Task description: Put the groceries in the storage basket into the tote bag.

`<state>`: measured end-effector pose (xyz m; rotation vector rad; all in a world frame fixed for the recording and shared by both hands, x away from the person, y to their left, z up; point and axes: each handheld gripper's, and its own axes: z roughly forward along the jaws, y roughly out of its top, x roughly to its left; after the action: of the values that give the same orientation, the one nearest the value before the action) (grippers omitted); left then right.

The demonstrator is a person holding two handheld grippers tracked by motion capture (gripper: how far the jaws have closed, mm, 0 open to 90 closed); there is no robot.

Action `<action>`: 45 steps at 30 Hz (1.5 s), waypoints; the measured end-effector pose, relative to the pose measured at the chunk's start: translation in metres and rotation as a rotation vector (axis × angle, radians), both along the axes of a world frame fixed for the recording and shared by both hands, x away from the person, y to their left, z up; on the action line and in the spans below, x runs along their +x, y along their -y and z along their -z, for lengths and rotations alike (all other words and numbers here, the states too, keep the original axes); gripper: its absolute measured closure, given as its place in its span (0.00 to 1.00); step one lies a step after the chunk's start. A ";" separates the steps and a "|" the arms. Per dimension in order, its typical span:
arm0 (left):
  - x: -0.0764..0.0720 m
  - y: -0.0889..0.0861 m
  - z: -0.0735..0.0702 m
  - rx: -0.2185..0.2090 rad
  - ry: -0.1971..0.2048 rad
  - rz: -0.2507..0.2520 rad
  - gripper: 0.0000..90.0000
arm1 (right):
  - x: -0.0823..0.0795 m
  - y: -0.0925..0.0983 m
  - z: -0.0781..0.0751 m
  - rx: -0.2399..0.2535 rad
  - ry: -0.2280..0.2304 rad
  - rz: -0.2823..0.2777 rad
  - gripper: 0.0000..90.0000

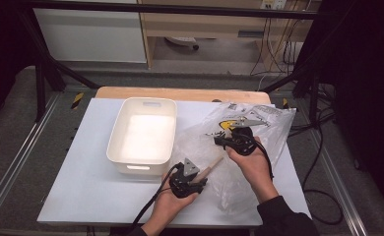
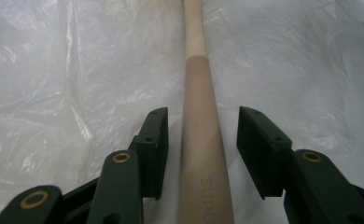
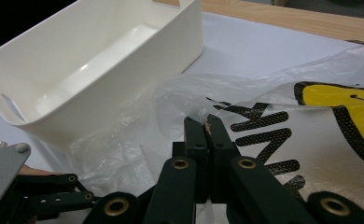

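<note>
A clear plastic bag [image 1: 261, 123] with black and yellow print lies crumpled on the white table, right of centre. A tan wooden handle [image 1: 210, 166] pokes out of the bag toward the front. My left gripper [image 1: 196, 178] is at the handle's near end. In the left gripper view the handle [image 2: 199, 93] runs up between the jaws of my left gripper [image 2: 202, 135], which stands open with a gap on both sides, over the bag film [image 2: 77, 70]. My right gripper [image 1: 219, 140] is shut on a fold of the bag [image 3: 311, 116], jaws together [image 3: 207, 128].
A white plastic bin [image 1: 116, 132] with cut-out handles stands left of the bag; it is near my right gripper's tips in the right gripper view [image 3: 101, 60]. The table's wooden back edge [image 1: 180, 92] lies behind. Black cables trail off the front and the right.
</note>
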<state>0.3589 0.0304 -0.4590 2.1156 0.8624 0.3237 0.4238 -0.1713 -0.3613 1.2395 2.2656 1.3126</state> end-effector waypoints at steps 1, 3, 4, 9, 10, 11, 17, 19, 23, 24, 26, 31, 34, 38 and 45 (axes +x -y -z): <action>0.001 0.001 0.000 0.008 0.004 0.003 0.60 | 0.000 0.000 0.000 0.001 0.001 0.000 1.00; 0.004 0.003 0.000 0.012 0.003 0.006 0.60 | 0.000 0.000 0.000 0.002 -0.001 0.000 1.00; 0.005 0.004 0.000 0.015 0.006 0.010 0.61 | 0.000 0.000 0.000 0.002 -0.002 0.000 1.00; 0.010 0.009 0.000 0.027 0.011 0.017 0.61 | 0.000 0.000 0.000 0.003 -0.004 -0.002 1.00; 0.010 0.010 0.000 0.032 0.014 0.019 0.61 | 0.000 0.000 0.000 0.003 -0.004 -0.003 1.00; 0.009 0.011 0.000 0.037 0.018 0.019 0.61 | 0.000 0.000 0.000 0.003 -0.004 -0.003 1.00; 0.011 0.010 0.000 0.033 0.023 0.010 0.79 | 0.000 0.000 0.000 0.004 -0.004 -0.003 1.00; 0.010 0.011 0.000 0.036 0.029 0.009 0.80 | 0.000 0.000 0.000 0.005 -0.003 -0.004 1.00; 0.009 0.009 -0.002 0.015 0.052 0.002 0.80 | 0.000 0.000 0.000 0.005 0.000 -0.005 1.00; 0.009 0.008 -0.004 0.003 0.059 -0.005 0.80 | 0.000 0.000 0.000 0.005 0.000 -0.006 1.00; 0.008 0.008 -0.009 -0.020 0.074 -0.010 0.80 | 0.001 0.001 0.000 0.003 0.000 -0.008 1.00; 0.007 0.012 -0.014 -0.014 0.083 -0.002 0.80 | 0.000 0.001 0.000 0.005 0.000 -0.007 1.00; 0.005 0.015 -0.016 -0.028 0.089 -0.003 0.80 | 0.000 0.001 -0.001 0.008 -0.002 -0.006 1.00; 0.007 0.020 -0.021 -0.038 0.095 -0.001 0.80 | 0.000 0.001 -0.001 0.008 0.001 -0.010 1.00; 0.016 0.037 -0.027 -0.046 0.120 0.003 0.80 | -0.002 0.001 -0.003 0.016 0.003 -0.010 1.00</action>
<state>0.3750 -0.0063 -0.4324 2.0331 0.7898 0.4209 0.4220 -0.1727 -0.3584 1.2321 2.2661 1.3377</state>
